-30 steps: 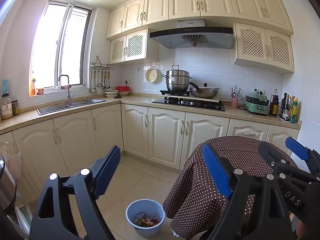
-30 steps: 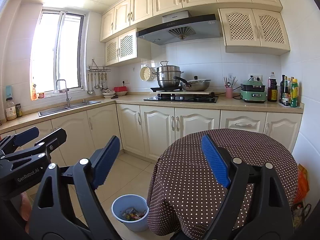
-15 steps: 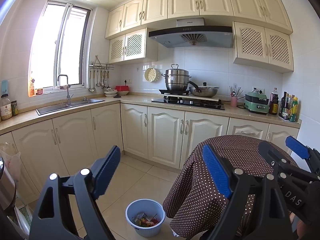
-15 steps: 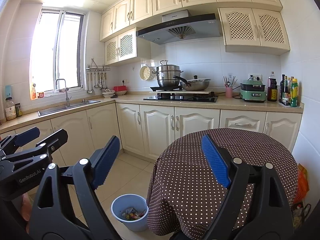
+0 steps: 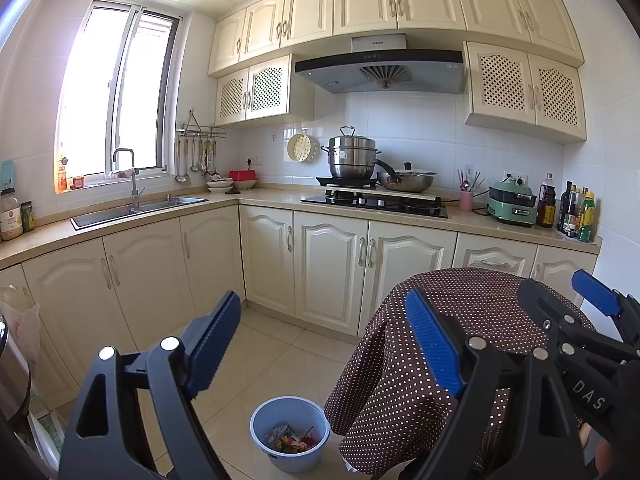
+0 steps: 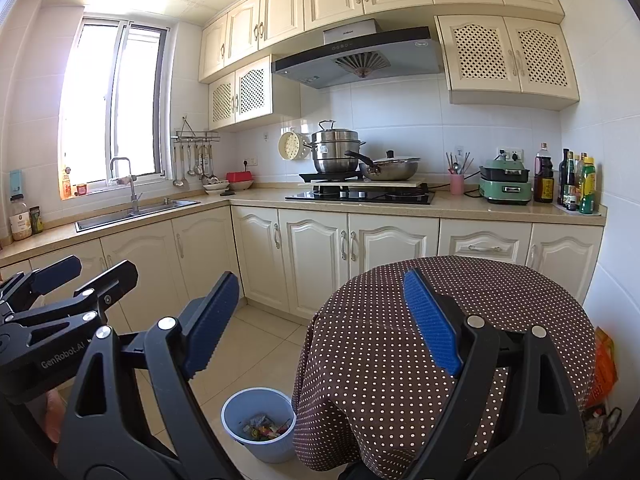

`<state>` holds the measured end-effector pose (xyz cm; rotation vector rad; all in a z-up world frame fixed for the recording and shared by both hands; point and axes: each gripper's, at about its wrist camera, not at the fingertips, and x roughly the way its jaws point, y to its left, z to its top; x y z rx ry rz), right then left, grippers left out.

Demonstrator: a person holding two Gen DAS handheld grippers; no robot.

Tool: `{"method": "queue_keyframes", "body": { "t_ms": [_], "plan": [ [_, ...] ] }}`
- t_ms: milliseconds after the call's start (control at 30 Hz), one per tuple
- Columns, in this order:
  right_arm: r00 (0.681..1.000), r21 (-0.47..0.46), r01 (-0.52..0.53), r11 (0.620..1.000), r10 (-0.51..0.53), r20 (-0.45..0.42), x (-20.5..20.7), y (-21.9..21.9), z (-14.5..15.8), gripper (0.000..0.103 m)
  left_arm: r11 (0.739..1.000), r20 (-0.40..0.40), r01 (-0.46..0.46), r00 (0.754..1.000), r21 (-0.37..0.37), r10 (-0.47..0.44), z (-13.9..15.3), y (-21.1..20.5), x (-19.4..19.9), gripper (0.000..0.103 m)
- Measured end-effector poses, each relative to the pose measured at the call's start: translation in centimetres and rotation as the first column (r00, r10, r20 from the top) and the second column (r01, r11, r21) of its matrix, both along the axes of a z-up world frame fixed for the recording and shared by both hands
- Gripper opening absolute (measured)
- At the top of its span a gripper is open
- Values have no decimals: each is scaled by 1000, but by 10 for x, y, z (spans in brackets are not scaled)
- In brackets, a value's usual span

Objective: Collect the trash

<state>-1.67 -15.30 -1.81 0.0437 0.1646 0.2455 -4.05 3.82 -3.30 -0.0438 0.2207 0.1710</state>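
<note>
Wrappers, light and crinkly by the look, sit in the blue bin [image 5: 289, 432] on the floor at six o'clock beside the dotted tabletop [image 6: 460, 320], both left gripper [image 5: 320, 344] and right gripper [image 6: 320, 320] spread wide, empty; pinch loose edges gently.

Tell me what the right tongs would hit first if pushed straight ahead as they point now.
Probably nothing nearby: the open right tongs aim over the table's left edge toward the lower cabinet doors. Depth is unclear; the right finger may brush the tablecloth.
</note>
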Motion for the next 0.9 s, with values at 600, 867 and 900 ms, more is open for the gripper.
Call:
{"method": "queue_keyframes", "body": {
  "t_ms": [600, 867, 900],
  "plan": [
    [1000, 9, 10, 1000, -10, -21, 15, -3, -11, 85, 1000, -24, 23, 999, 4, -23, -15, -10, 25, 83],
    [998, 21, 41, 999, -40, -43, 44, -15, -17, 85, 999, -52, 46, 998, 15, -45, -23, -21, 58, 83],
    [998, 24, 46, 999, -45, -50, 51, -18, -19, 85, 999, -56, 49, 997, 16, -48, -24, -21, 62, 83]
  ]
}}
